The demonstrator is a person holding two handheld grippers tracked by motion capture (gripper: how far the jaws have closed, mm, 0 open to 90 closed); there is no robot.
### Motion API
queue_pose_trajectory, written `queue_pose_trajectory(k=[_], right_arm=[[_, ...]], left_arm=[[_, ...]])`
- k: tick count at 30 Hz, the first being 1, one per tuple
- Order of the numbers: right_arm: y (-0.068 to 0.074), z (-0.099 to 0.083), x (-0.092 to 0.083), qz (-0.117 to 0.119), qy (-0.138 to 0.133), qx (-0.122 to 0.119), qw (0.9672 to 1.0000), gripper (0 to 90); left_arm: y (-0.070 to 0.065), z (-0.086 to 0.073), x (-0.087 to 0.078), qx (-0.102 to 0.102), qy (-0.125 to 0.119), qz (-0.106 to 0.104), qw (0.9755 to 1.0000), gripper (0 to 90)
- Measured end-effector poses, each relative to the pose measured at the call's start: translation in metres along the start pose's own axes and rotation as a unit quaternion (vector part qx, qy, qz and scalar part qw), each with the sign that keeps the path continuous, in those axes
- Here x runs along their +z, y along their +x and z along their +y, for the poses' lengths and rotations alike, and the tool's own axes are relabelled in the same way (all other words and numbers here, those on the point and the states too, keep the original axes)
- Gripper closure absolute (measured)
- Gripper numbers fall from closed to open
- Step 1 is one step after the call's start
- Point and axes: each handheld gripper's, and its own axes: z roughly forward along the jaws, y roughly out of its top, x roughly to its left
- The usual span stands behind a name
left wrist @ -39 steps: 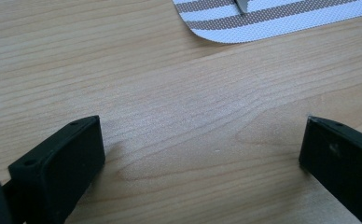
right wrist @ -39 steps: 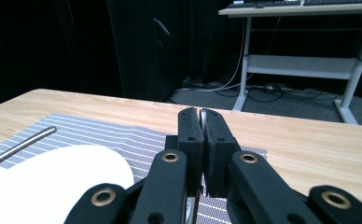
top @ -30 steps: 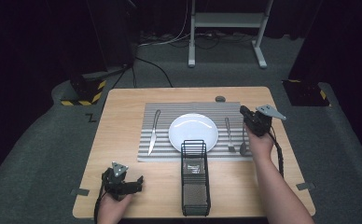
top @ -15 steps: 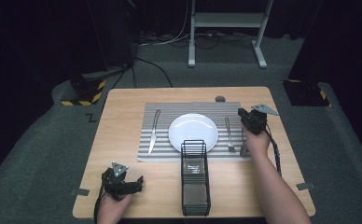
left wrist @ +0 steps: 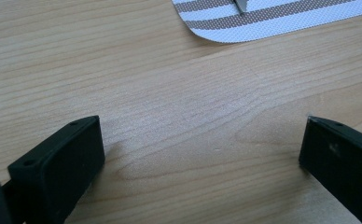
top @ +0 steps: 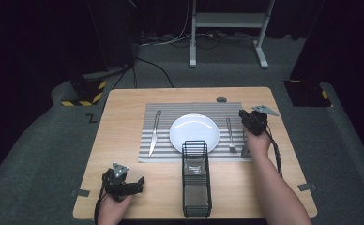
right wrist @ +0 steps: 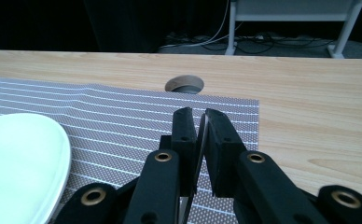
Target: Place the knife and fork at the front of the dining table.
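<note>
A grey-and-white striped placemat (top: 166,140) carries a white plate (top: 194,132), with a knife (top: 154,132) on its left and a fork (top: 230,136) on its right. Right of the fork lies a spoon (top: 245,150). My right gripper (top: 244,115) is over the mat's right edge, shut on the spoon's thin handle (right wrist: 198,140), which shows edge-on between the jaws of that gripper (right wrist: 200,114). My left gripper (top: 131,183) rests near the table's front left. Its jaws (left wrist: 202,135) stand wide open over bare wood with nothing between them.
A black wire basket (top: 196,180) stands at the front middle of the table, just in front of the plate. A round grommet hole (right wrist: 184,85) sits beyond the mat's far edge. The mat's near-left corner with the knife tip (left wrist: 240,4) lies ahead of the left gripper.
My right gripper has drifted slightly to the left over the mat's right edge. The left gripper has stayed where it was.
</note>
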Motion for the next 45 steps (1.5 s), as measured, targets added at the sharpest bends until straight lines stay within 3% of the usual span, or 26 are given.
queue_pose_trajectory(k=[11, 25, 32, 38, 45], right_arm=[[-0.003, -0.001, -0.001, -0.013, 0.003, -0.003, 0.9999, 81.0], [-0.002, -0.002, 0.001, -0.009, 0.001, -0.004, 0.9999, 80.8], [0.000, 0.000, -0.001, -0.019, -0.002, -0.017, 0.9997, 73.0], [0.005, 0.000, -0.012, -0.018, 0.002, -0.029, 0.9994, 72.9], [0.014, -0.008, -0.041, -0.014, -0.003, -0.044, 0.9990, 69.2]], left_arm=[[0.000, 0.000, 0.000, 0.000, 0.000, 0.000, 1.0000, 0.1], [0.000, 0.000, 0.000, 0.001, 0.000, -0.001, 1.0000, 0.1], [0.000, 0.000, 0.000, 0.001, 0.001, -0.001, 1.0000, 0.0], [0.000, 0.000, 0.000, 0.001, 0.000, -0.001, 1.0000, 0.0], [0.000, 0.000, 0.000, 0.001, 0.001, -0.001, 1.0000, 0.0]])
